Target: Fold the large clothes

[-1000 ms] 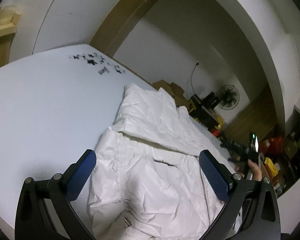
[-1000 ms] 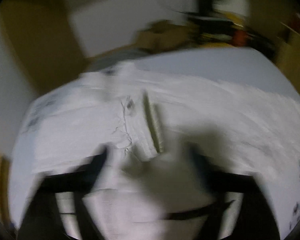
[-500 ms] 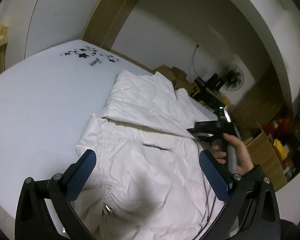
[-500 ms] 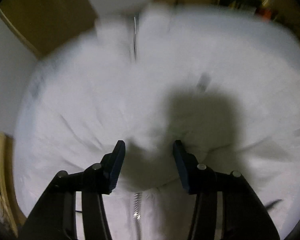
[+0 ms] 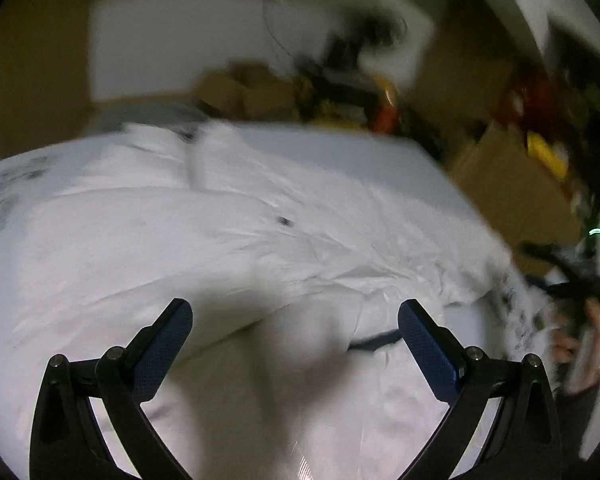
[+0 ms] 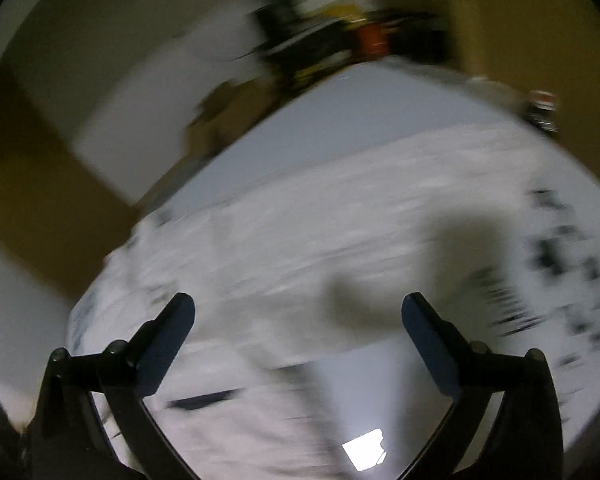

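White padded cloth: a large white jacket [image 5: 236, 240], spread wide over the table and filling most of both views.
Support: pale table top [image 5: 340, 148], bare along its far edge and in a near patch seen from the right wrist.
Print: black markings [image 6: 556, 256] at the right of the right wrist view; blur hides whether they sit on the cloth or the table.
Left gripper [image 5: 294, 316]: jaws spread wide, nothing between the blue pads, hovering over the near part of the jacket.
Right gripper [image 6: 298, 312]: jaws have just been opening and now stand at full spread; nothing is between the pads, only jacket and table below.
Right hand [image 5: 580, 344]: visible at the right edge of the left wrist view, wrapped round its tool handle, beside the jacket's right border.
Background: cardboard boxes [image 5: 512, 184] and clutter beyond the far right of the table.
Step in hand, as judged: between grips, moving to a fresh hold for the next fold.
Handling advice: let the view steady first; pinch at an outer edge or corner, taking every layer; lift both sides together; lay the fold flat; smooth trapped air from the padding.
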`<state>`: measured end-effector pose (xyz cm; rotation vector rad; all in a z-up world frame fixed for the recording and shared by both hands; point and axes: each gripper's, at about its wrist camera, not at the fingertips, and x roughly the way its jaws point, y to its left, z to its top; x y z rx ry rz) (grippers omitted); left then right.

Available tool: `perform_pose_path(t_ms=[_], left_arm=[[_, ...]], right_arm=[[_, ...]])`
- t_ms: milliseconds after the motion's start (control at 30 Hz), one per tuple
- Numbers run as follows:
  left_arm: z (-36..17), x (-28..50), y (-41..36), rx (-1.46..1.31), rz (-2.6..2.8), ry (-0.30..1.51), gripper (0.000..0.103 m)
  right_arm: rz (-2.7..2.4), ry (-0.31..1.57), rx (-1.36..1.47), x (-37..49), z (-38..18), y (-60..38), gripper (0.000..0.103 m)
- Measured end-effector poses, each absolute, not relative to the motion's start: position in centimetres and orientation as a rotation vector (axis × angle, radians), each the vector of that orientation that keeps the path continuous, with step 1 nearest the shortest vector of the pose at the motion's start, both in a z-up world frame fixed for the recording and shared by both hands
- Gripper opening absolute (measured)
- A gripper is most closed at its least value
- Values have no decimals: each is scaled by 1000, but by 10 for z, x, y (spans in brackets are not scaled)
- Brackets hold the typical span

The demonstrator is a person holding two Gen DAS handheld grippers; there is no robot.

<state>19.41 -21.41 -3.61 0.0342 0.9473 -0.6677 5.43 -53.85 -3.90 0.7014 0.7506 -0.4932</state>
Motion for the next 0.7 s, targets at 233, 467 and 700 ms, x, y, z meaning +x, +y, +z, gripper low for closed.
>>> perform_pose_path(t_ms=[233,467,700], left_arm=[[-110,238,-321,190,-585,1029,103],[-139,233,-336,275,-536,1037,103],[-150,228,-338,290,-514,995,103]], right_arm=[[-667,779,969,-2,-78,-651,79],[-759,771,1062,3,-108,-725,78],[-777,768,1079,21,-122,-754,78]])
